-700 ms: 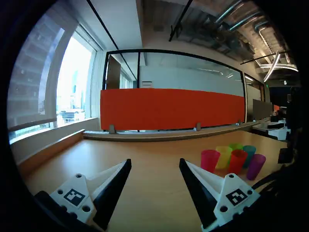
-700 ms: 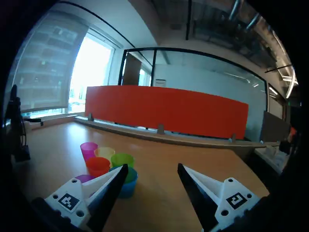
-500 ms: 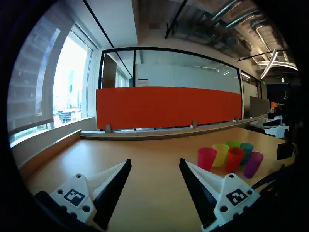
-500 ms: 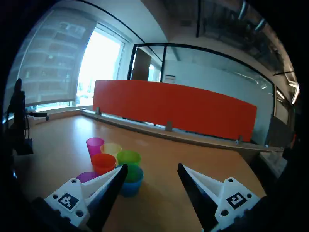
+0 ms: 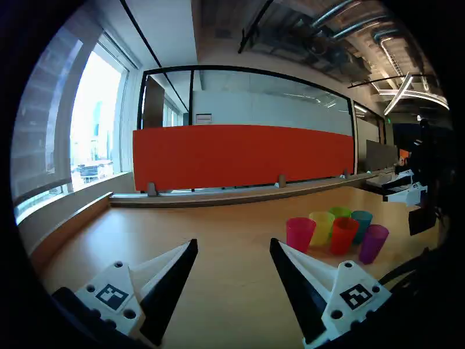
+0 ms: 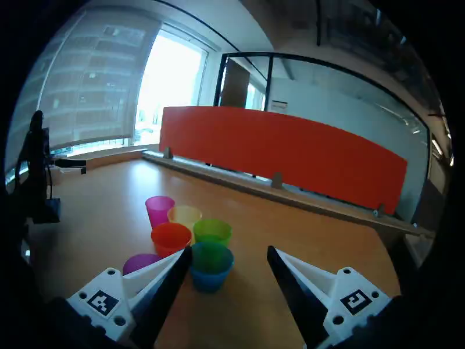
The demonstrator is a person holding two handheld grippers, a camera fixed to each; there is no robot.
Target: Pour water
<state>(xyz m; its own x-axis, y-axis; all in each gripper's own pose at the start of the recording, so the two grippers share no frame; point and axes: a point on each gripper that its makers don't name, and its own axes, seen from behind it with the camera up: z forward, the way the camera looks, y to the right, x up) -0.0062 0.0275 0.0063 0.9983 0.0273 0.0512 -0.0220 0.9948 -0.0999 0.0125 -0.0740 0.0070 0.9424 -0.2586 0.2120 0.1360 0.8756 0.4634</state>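
Several coloured plastic cups stand clustered on a wooden table [image 5: 226, 232]. In the left gripper view they sit to the right: pink cup [image 5: 300, 234], yellow cup [image 5: 321, 227], orange cup [image 5: 343, 235], green cup [image 5: 339, 212], teal cup [image 5: 362, 224], purple cup [image 5: 373, 243]. My left gripper [image 5: 232, 256] is open, left of them, with nothing between its fingers. In the right gripper view the teal cup [image 6: 210, 266] stands just ahead of my open right gripper [image 6: 229, 262], with the green cup [image 6: 213, 231], orange cup [image 6: 171, 238], yellow cup [image 6: 185, 216], pink cup [image 6: 159, 210] and purple cup [image 6: 141, 263] beyond and left.
An orange divider panel [image 5: 244, 156] runs along the table's far edge. Bright windows [image 5: 93, 134] are on the left. A dark stand with cables [image 6: 38, 174] stands at the left edge of the right gripper view. Desks [image 5: 407, 189] with equipment lie at the far right.
Both views have shifted slightly. In the right gripper view the cups have moved toward the centre and closer to the fingers. In the left gripper view the cups drifted a little left.
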